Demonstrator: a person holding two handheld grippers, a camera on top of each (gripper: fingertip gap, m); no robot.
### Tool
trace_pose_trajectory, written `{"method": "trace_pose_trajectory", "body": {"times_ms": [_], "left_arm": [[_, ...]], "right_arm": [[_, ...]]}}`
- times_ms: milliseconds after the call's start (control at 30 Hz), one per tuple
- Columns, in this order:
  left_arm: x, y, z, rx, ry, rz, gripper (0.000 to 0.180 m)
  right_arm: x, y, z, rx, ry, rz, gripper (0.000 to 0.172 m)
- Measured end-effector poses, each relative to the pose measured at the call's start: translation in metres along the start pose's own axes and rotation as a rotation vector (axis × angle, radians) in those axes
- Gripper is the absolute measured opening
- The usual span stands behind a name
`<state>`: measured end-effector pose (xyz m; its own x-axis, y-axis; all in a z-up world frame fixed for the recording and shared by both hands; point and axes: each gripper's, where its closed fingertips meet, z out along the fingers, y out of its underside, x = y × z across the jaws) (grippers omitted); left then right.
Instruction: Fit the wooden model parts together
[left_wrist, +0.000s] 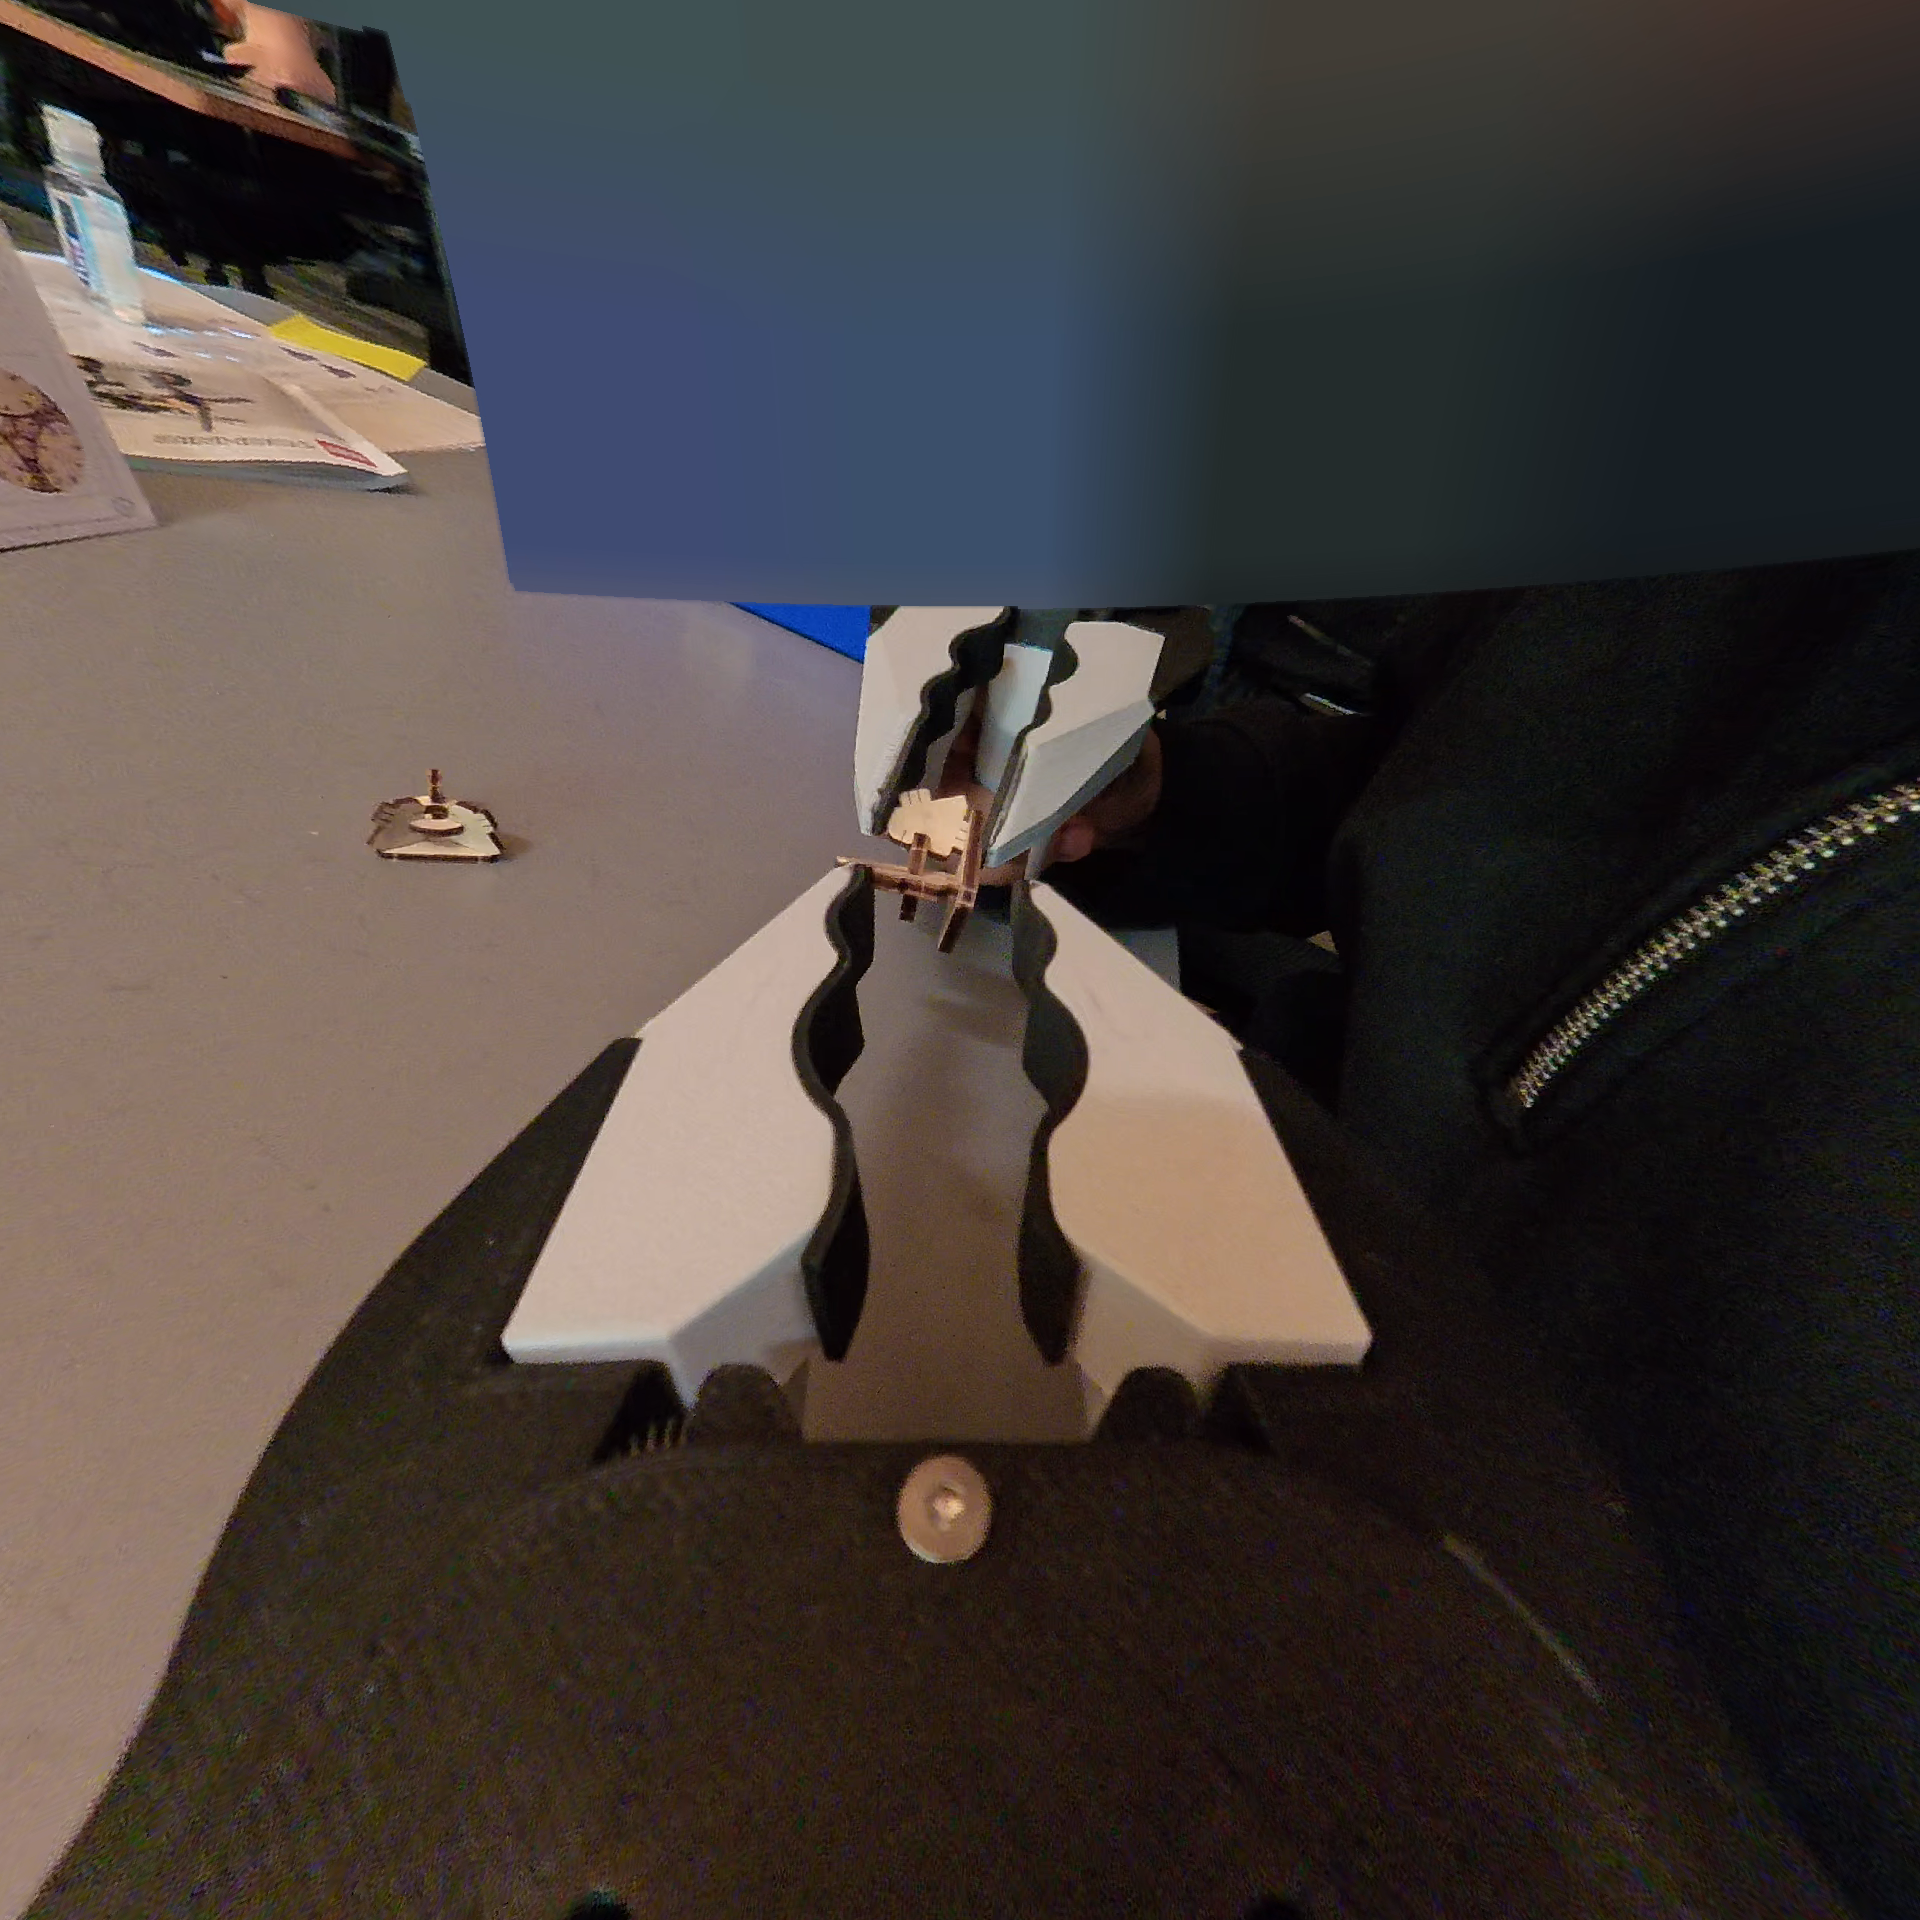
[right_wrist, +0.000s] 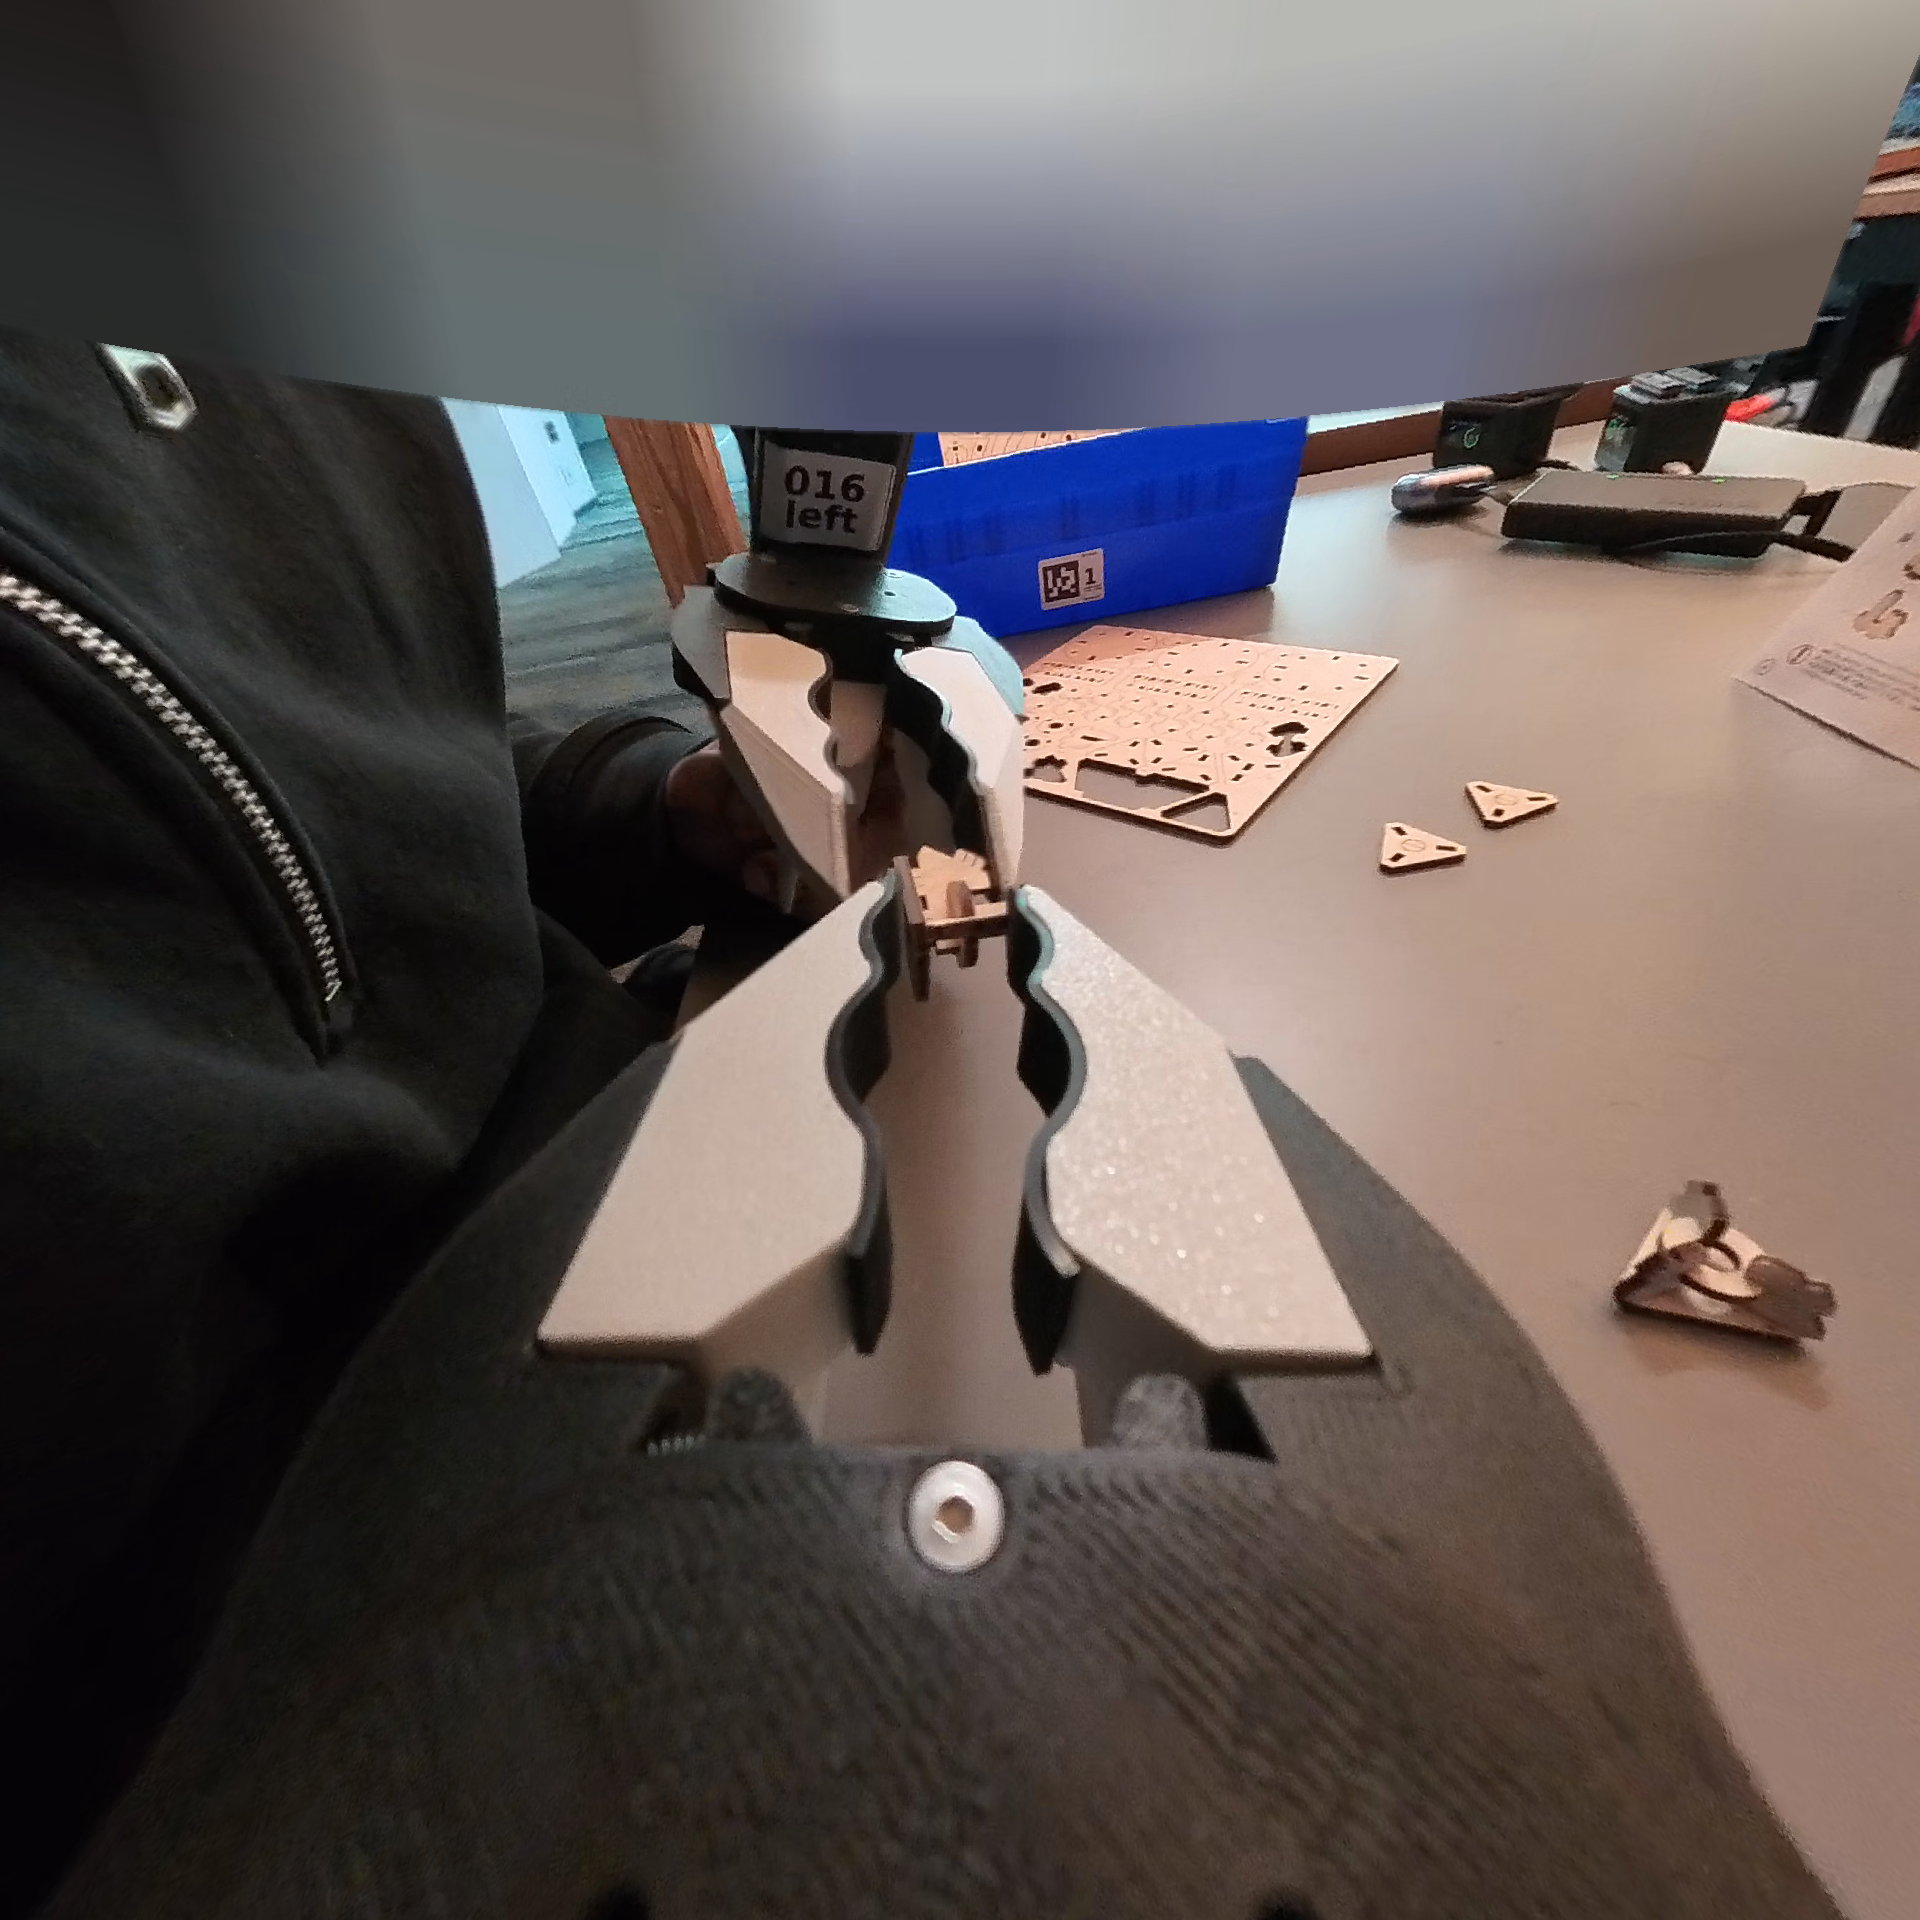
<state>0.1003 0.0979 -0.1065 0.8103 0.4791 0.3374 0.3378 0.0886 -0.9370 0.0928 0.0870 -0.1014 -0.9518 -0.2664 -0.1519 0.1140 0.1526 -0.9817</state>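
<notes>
Where both grippers meet, right gripper (right_wrist: 945, 914) clamps wooden assembly (right_wrist: 951, 920).

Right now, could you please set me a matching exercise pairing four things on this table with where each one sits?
Things:
1. blue bin
2. clear bottle
3. two triangular wooden pieces
4. small wooden assembly

Places:
A. standing on the printed papers
B. off the table, between the tips of the two tools
C. behind the wooden sheet with cut-outs
D. lying flat to the right of that sheet

Pairs: 1-C, 2-A, 3-D, 4-B
</notes>
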Motion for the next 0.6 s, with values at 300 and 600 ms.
{"method": "trace_pose_trajectory", "body": {"times_ms": [300, 600], "left_arm": [[0.0039, 0.0027, -0.0001, -0.019, 0.05, -0.023, 0.016], [0.0075, 0.0059, 0.0017, -0.045, 0.081, -0.031, 0.017]], "right_arm": [[-0.0065, 0.0032, -0.0023, -0.006, -0.084, 0.055, 0.018], [-0.009, 0.0042, -0.0052, -0.008, -0.112, 0.052, 0.018]]}}
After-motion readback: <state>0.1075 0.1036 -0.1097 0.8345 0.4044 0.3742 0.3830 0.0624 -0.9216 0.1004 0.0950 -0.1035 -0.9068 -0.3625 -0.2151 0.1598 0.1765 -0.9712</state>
